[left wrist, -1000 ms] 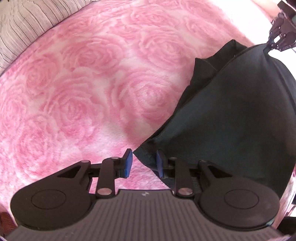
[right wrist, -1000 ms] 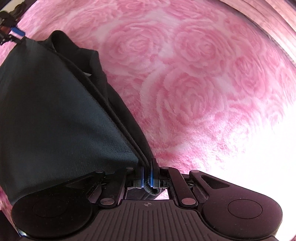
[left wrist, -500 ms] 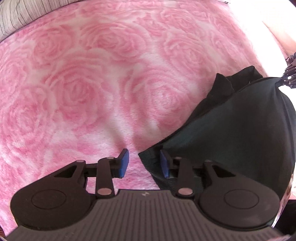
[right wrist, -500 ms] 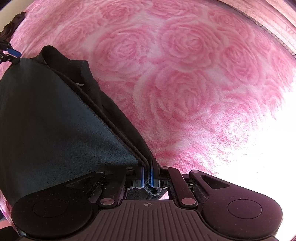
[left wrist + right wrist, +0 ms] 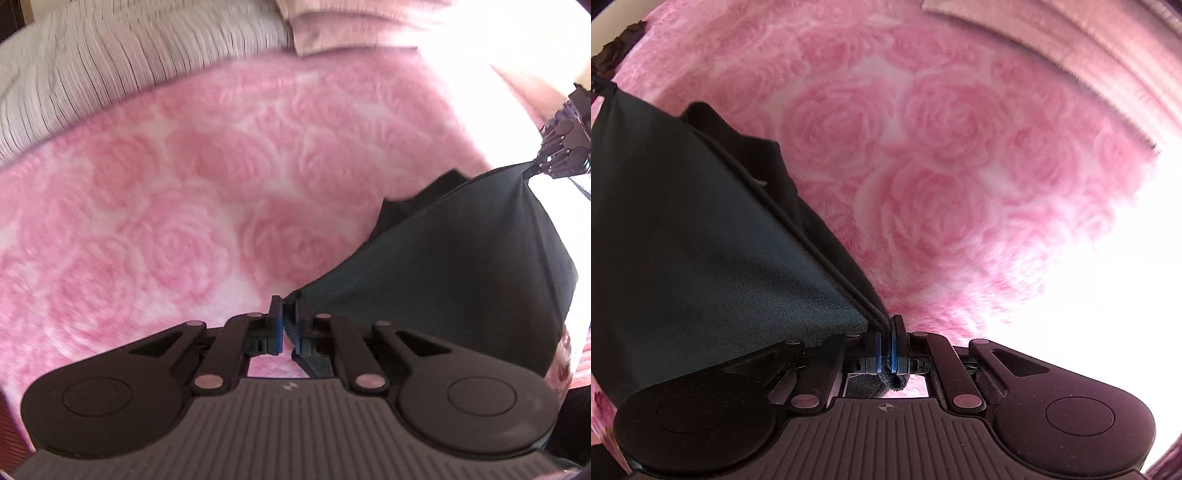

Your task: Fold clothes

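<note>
Garment (image 5: pixel 461 258), dark and doubled, hangs stretched above the rose-patterned blanket (image 5: pixel 184 206), a corner pinched in each closed hand-held gripper, left (image 5: pixel 289 329) and right (image 5: pixel 885 345). Mid-fold, apparently, though the frames are blurred; laying it down would demand level corners and even tension.

Strong daylight blows out the right side of both views to white. The pink rose blanket (image 5: pixel 184 206) looks motion-blurred, and fisheye distortion curves the edges.
</note>
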A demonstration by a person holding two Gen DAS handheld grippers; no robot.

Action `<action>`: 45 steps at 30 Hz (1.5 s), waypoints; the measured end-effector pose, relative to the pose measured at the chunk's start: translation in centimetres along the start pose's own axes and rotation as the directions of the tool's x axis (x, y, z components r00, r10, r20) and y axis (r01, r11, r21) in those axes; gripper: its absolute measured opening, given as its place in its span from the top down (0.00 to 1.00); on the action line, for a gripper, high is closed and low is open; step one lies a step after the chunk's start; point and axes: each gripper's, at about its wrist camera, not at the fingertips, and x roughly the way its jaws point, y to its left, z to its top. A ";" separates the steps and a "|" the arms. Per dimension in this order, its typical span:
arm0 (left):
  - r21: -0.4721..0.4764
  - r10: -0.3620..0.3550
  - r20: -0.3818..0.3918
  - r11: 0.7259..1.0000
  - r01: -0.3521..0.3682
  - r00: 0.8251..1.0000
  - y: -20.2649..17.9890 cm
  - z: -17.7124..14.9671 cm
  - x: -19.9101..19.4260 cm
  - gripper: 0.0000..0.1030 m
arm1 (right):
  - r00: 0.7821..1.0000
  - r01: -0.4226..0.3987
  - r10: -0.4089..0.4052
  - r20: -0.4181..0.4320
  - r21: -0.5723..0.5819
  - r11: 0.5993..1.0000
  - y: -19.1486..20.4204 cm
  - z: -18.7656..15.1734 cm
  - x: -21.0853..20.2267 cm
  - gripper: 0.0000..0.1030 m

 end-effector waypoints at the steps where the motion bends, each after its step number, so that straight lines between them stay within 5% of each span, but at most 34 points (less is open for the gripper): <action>1: -0.003 0.004 -0.001 1.000 -0.004 1.000 0.2 0.2 0.3 0.96 | 1.000 0.009 -0.009 0.014 0.002 1.000 -0.2 0.0 -0.6 0.97; 7: -0.024 0.031 -0.024 0.999 -0.031 0.999 1.6 1.3 3.3 0.96 | 0.999 -0.006 0.003 0.033 0.087 0.996 -2.1 1.7 1.2 0.97; 12: -0.038 0.082 -0.127 0.995 -0.087 0.989 2.0 0.4 7.9 0.93 | 0.998 -0.024 0.031 -0.060 0.122 0.992 -2.5 2.4 6.2 0.97; 13: -0.041 0.095 -0.126 0.994 -0.100 0.988 1.8 0.2 7.8 0.93 | 0.998 -0.009 0.018 -0.059 0.136 0.991 -2.4 2.2 6.3 0.92; 16: -0.053 0.150 -0.117 0.986 -0.157 0.982 1.4 -0.1 7.0 0.91 | 0.996 0.089 -0.083 -0.040 0.191 0.977 -2.7 1.2 5.2 0.51; 17: -0.058 0.168 -0.113 0.983 -0.176 0.979 1.4 -0.3 6.5 0.91 | 0.993 0.118 -0.114 -0.030 0.227 0.967 -3.1 0.6 4.5 0.49; 20: -0.066 0.220 -0.094 0.972 -0.227 0.971 1.1 -0.6 4.6 0.91 | 0.992 0.108 -0.121 0.016 0.360 0.927 -4.1 -1.5 2.1 0.49; 23: -0.076 0.191 -0.072 0.978 -0.196 0.979 -0.7 -0.8 3.1 0.91 | 0.992 0.055 -0.100 0.077 0.447 0.893 -3.8 -3.5 -0.3 0.49; 28: 0.005 0.077 -0.102 0.997 -0.077 0.992 -6.6 -2.1 3.1 0.90 | 0.971 -0.182 0.087 0.223 0.452 0.873 2.3 -6.5 -2.0 0.49; 32: 0.063 0.008 -0.202 0.998 0.004 0.979 -10.5 -5.1 5.1 0.87 | 0.952 -0.295 0.217 0.216 0.456 0.840 7.5 -9.1 -0.3 0.49; 36: 0.124 0.043 -0.264 0.992 -0.010 0.964 -11.1 -8.1 5.5 0.87 | 0.955 -0.294 0.250 0.159 0.415 0.861 9.0 -13.1 1.3 0.49; 40: 0.131 0.090 -0.296 0.990 -0.053 0.951 -10.2 -8.8 4.4 0.86 | 0.973 -0.229 0.200 0.117 0.367 0.902 8.5 -15.5 0.2 0.49; 45: 0.219 0.176 -0.359 0.971 -0.101 0.916 -9.3 -9.8 3.3 0.84 | 0.988 -0.152 0.149 0.042 0.444 0.883 8.3 -17.2 -0.7 0.49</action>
